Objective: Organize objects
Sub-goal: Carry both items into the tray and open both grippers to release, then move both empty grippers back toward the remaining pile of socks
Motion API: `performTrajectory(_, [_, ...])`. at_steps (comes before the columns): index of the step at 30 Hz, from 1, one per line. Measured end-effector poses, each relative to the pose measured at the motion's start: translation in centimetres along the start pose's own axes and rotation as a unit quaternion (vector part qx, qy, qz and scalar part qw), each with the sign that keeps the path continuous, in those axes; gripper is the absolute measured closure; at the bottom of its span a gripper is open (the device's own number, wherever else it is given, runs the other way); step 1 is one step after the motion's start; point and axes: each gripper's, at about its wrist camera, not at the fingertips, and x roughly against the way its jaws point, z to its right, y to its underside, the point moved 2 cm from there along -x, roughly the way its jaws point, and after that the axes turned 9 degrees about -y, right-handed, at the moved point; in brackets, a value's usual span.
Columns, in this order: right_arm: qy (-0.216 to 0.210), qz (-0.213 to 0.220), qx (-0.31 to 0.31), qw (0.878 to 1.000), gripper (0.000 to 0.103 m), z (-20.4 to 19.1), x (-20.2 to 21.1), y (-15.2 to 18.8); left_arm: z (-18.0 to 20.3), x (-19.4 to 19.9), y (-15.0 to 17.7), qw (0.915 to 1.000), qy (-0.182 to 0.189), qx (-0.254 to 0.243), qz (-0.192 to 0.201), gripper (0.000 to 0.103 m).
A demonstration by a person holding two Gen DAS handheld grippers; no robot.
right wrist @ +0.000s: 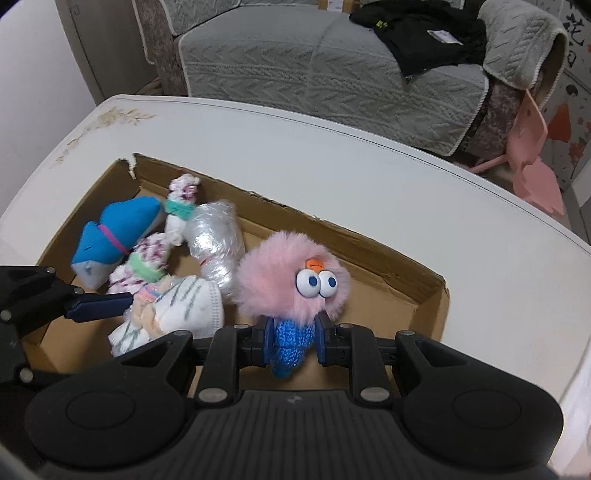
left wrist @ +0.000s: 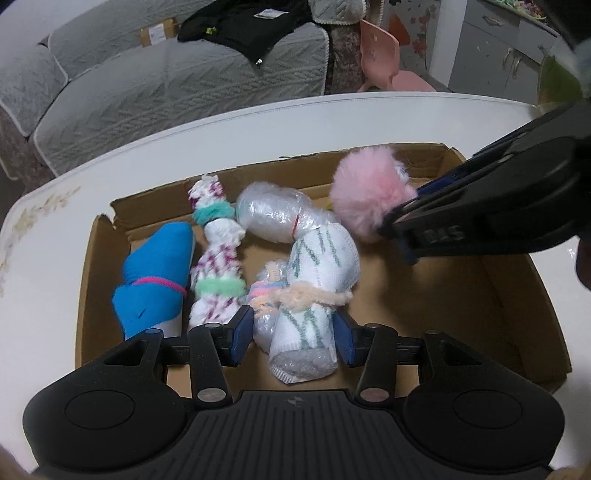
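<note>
A shallow cardboard box (left wrist: 436, 306) lies on the white table (left wrist: 258, 125). My left gripper (left wrist: 293, 338) is low in the box, and its blue pads touch both sides of a white, green-striped cloth bundle (left wrist: 321, 266) tied with peach yarn, which rests on the box floor. My right gripper (right wrist: 291, 341) is shut on the blue crocheted body (right wrist: 291, 332) of a pink fluffy toy (right wrist: 280, 273) with bulging eyes, held just above the box's right half. From the left wrist view that pink toy (left wrist: 369, 195) hangs at the tips of the right gripper (left wrist: 399, 229).
Also in the box are a blue cloth bundle (left wrist: 155, 280), a white and purple bundle with green bands (left wrist: 218, 266) and a clear plastic roll (left wrist: 273, 214). A grey sofa (right wrist: 332, 66) with a black garment (right wrist: 428, 33) and a pink chair (right wrist: 528, 155) stand behind the table.
</note>
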Motion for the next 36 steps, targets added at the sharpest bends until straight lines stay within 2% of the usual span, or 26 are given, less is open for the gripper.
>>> performTrajectory(7, [0.003, -0.001, 0.012, 1.000, 0.081, -0.5, 0.1, 0.2, 0.7, -0.2, -0.2, 0.9998, -0.009, -0.016, 0.006, 0.045])
performTrajectory(9, [0.002, -0.001, 0.014, 1.000, 0.074, -0.4, 0.0, -0.1, 0.7, 0.0, -0.2, 0.9998, -0.009, -0.017, 0.007, 0.045])
performTrajectory(11, [-0.002, -0.004, 0.013, 1.000, 0.074, -0.4, 0.1, -0.1, 0.7, 0.2, -0.3, 0.9998, -0.006, -0.017, 0.007, 0.040])
performTrajectory(13, [-0.001, -0.001, 0.016, 1.000, 0.073, -0.6, 0.5, -0.1, 0.7, 0.8, -0.3, 0.9997, -0.006, -0.019, 0.013, 0.036])
performTrajectory(20, [0.001, 0.014, 0.015, 1.000, 0.071, -1.2, 3.5, 0.2, 0.0, 3.9, 0.2, 0.9995, 0.001, -0.025, 0.020, 0.035])
performTrajectory(23, [-0.003, 0.021, 0.014, 1.000, 0.070, -1.6, 6.0, 1.1, -0.8, 6.2, 1.2, 0.9989, -0.002, -0.036, 0.029, 0.033])
performTrajectory(28, [-0.022, 0.030, 0.026, 0.999, 0.069, -3.2, 9.6, 3.6, -2.8, 9.9, 3.5, 0.9991, 0.001, -0.039, 0.018, 0.030])
performTrajectory(33, [-0.059, 0.031, 0.053, 0.996, 0.068, -5.5, 11.8, 7.2, -3.7, 13.2, 8.0, 0.9969, 0.013, -0.078, 0.003, 0.024])
performTrajectory(36, [-0.084, 0.021, 0.069, 0.994, 0.068, -6.4, 11.8, 9.4, -3.6, 14.0, 11.2, 0.9940, 0.020, -0.106, -0.016, 0.024])
